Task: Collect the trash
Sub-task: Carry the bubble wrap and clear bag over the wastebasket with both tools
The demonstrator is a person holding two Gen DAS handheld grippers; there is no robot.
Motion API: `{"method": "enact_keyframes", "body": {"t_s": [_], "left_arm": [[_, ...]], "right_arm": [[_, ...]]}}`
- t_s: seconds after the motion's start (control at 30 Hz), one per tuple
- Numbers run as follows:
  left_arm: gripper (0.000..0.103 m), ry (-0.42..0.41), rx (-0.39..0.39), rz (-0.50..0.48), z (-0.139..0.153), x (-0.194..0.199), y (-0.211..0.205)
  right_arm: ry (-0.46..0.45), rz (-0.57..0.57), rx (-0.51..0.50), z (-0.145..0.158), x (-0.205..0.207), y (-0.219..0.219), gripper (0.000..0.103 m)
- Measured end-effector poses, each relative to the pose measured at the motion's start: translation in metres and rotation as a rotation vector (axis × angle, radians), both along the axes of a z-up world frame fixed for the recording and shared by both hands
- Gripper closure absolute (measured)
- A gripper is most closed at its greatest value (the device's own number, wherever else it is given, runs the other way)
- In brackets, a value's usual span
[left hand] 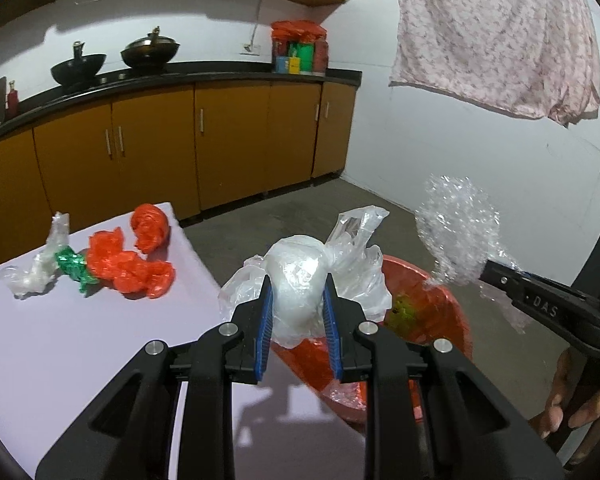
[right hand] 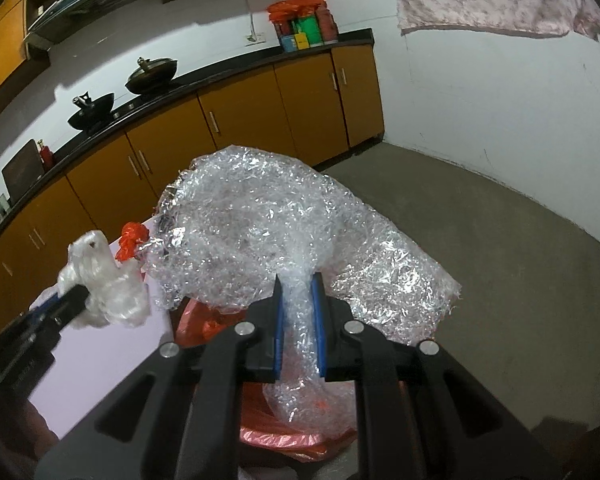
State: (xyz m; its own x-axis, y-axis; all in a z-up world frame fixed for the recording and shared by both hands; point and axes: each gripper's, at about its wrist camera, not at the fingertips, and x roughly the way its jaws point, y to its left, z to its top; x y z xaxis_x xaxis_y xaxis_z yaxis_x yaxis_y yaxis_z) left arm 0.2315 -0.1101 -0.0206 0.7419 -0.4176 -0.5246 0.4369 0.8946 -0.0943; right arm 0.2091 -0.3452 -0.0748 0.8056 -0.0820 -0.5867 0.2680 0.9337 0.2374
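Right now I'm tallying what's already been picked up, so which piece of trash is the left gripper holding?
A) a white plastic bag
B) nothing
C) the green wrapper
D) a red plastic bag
A: in the left wrist view the left gripper has its blue pads pressed on the white plastic bag, while the green wrapper and the red plastic bags lie on the table.

Two black woks (left hand: 112,60) on a dark countertop (left hand: 228,70) above orange-brown cabinets (left hand: 236,136). Coloured containers (left hand: 299,54) at the counter's end by a white wall (left hand: 440,148). Pale floral cloth (left hand: 496,36) hanging overhead.
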Motion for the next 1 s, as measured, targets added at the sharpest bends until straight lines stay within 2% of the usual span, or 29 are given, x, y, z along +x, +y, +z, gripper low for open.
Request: {"method": "enact_keyframes", "body": {"t_s": [0.6, 1.0], "left_arm": [[0.080, 0.047, -0.007, -0.029, -0.019, 0.013, -0.033], [0.080, 0.082, 0.000, -0.052, -0.032, 0.025, -0.044]], "right_arm": [[0.004, -0.023, 0.010, -0.005, 0.017, -0.003, 0.090], [0.022, -0.037, 0.057, -0.016, 0.031, -0.010, 0.089]]}}
